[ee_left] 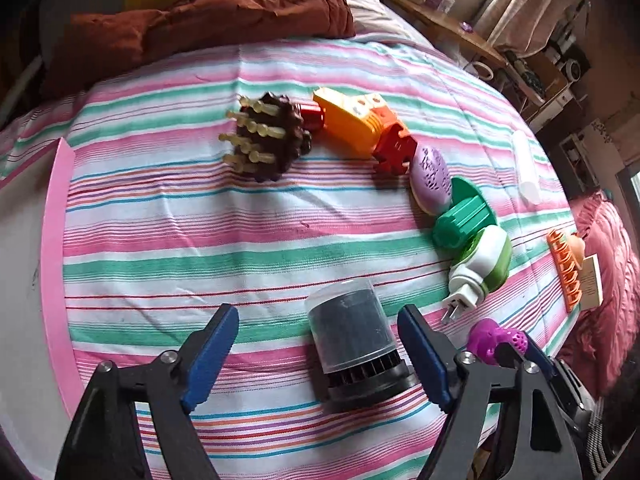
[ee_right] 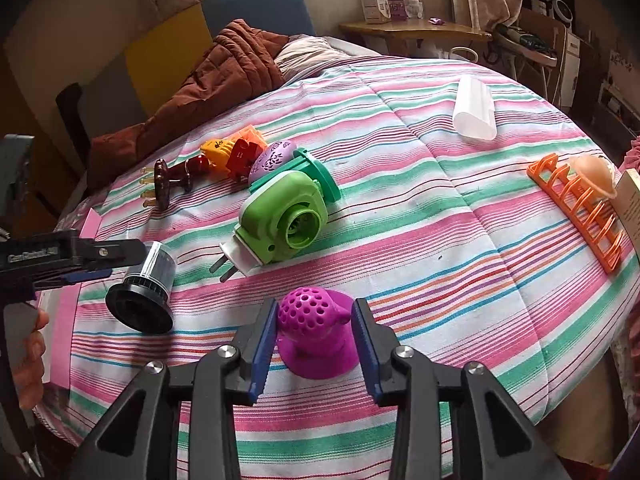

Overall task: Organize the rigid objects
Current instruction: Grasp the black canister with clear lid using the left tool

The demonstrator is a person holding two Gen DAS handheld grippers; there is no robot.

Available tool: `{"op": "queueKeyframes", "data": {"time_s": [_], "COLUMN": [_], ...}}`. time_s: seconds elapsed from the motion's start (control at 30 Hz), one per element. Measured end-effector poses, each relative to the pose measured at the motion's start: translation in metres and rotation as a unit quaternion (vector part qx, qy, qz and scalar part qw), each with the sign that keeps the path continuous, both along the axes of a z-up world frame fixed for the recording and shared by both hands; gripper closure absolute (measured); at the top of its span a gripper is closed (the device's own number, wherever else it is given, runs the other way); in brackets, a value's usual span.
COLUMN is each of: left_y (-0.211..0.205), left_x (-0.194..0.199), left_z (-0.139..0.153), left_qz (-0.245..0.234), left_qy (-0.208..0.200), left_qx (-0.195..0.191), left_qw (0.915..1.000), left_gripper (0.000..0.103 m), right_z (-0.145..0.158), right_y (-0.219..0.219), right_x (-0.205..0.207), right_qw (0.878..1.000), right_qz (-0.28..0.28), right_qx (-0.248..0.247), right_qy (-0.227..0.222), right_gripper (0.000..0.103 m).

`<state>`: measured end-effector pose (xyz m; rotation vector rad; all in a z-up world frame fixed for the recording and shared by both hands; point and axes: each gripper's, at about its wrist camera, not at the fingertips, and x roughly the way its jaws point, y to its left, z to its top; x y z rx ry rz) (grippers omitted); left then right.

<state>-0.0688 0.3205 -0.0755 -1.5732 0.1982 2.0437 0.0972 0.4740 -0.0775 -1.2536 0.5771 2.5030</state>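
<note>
Objects are lying in a curved row across the striped bedcover (ee_left: 240,248): a brown spiked brush (ee_left: 266,136) at upper centre of the left wrist view, then an orange toy (ee_left: 356,124), a purple oval piece (ee_left: 431,174), a green cap (ee_left: 464,220) and a green-and-white plug-in unit (ee_left: 482,270) running toward the right edge.

At lower centre of that view the left gripper (ee_left: 318,354) is sitting with its blue pads wide apart around a dark cylinder with a clear cover (ee_left: 352,344), which is lying on its side; neither pad is touching it. In the right wrist view the right gripper (ee_right: 314,346) is framing a purple perforated piece (ee_right: 316,332) standing on its flared base at lower centre. The left pad looks to be just reaching the dome, while a gap is showing at the right pad, so the fingers are released, not clamping.

Both pieces look like light, stiff plastic. The clear cover is probably smooth and slippery, and may be only a loose cap, so the ribbed black base seems the safer place to pinch. The purple piece is probably best taken across its holed dome, above the skirt, where the pads are already lining up.

Over at the right edge, an orange rack (ee_right: 576,208) and a white tube (ee_right: 474,108) are waiting well apart from the row.
</note>
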Motion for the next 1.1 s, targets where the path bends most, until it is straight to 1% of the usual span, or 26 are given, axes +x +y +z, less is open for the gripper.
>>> {"op": "queueKeyframes", "data": {"time_s": [0.03, 0.07, 0.13, 0.17, 0.2, 0.27, 0.3, 0.37, 0.4, 0.5, 0.6, 0.7, 0.83, 0.97, 1.03, 1.07, 1.1], "left_y": [0.003, 0.005, 0.007, 0.007, 0.008, 0.008, 0.008, 0.004, 0.001, -0.008, -0.019, -0.023, -0.028, -0.032, -0.033, -0.035, -0.035], "left_x": [-0.001, -0.001, -0.001, -0.002, -0.001, 0.0, 0.001, 0.002, 0.003, 0.008, 0.014, 0.022, 0.03, 0.034, 0.034, 0.033, 0.034], "left_z": [-0.005, -0.007, -0.013, -0.016, -0.018, -0.016, -0.016, -0.012, -0.007, 0.006, 0.015, 0.013, 0.009, 0.009, 0.008, 0.007, 0.007], "left_qz": [-0.003, -0.002, -0.002, -0.004, -0.005, -0.009, -0.013, -0.017, -0.019, -0.018, -0.014, -0.021, -0.019, -0.015, -0.01, -0.009, -0.007], "left_qy": [-0.004, -0.005, -0.014, -0.02, -0.024, -0.01, -0.016, -0.025, -0.017, 0.02, 0.049, 0.081, 0.095, 0.098, 0.094, 0.092, 0.092], "left_qx": [-0.006, -0.008, -0.009, -0.006, -0.004, -0.008, -0.004, 0.02, 0.027, 0.031, 0.048, 0.04, 0.059, 0.071, 0.072, 0.075, 0.078], "left_qw": [1.0, 0.9999, 0.9999, 0.9998, 0.9997, 0.9999, 0.9998, 0.9993, 0.9993, 0.9991, 0.9976, 0.9957, 0.9936, 0.9925, 0.9929, 0.9928, 0.9927], "left_gripper": [0.024, 0.028, 0.032, 0.039, 0.049, 0.06, 0.06, 0.06, 0.06, 0.06, 0.06, 0.06, 0.06, 0.059, 0.05, 0.047, 0.047], "right_z": [0.0, 0.0, 0.0, 0.0, 0.0, 0.0, 0.0, 0.0, 0.0, 0.0, 0.0, -0.001, 0.0, 0.0, 0.0, 0.0, 0.0], "right_y": [0.0, -0.001, -0.001, -0.001, -0.001, -0.001, -0.001, -0.001, -0.001, -0.001, -0.002, -0.002, -0.004, -0.004, -0.006, -0.006, -0.006], "right_x": [0.0, 0.0, 0.0, 0.0, 0.0, 0.001, 0.001, 0.001, 0.001, 0.001, 0.001, 0.002, 0.002, 0.002, 0.002, 0.002, 0.002], "right_qw": [1.0, 1.0, 1.0, 1.0, 1.0, 1.0, 1.0, 1.0, 1.0, 1.0, 1.0, 1.0, 1.0, 1.0, 1.0, 1.0, 1.0], "right_qz": [0.001, 0.0, 0.002, 0.003, 0.003, 0.003, 0.004, 0.003, 0.004, 0.003, 0.003, 0.002, 0.002, 0.0, -0.001, -0.002, -0.002], "right_qx": [0.004, 0.006, 0.003, 0.002, 0.002, 0.001, 0.001, -0.001, 0.0, 0.001, 0.005, 0.007, 0.011, 0.015, 0.019, 0.019, 0.02], "right_qy": [0.0, 0.001, 0.002, 0.003, 0.004, 0.004, 0.005, 0.005, 0.005, 0.005, 0.006, 0.009, 0.009, 0.011, 0.011, 0.012, 0.012], "right_gripper": [0.066, 0.066, 0.066, 0.066, 0.066, 0.066, 0.066, 0.066, 0.066, 0.066, 0.066, 0.066, 0.066, 0.066, 0.066, 0.066, 0.066]}}
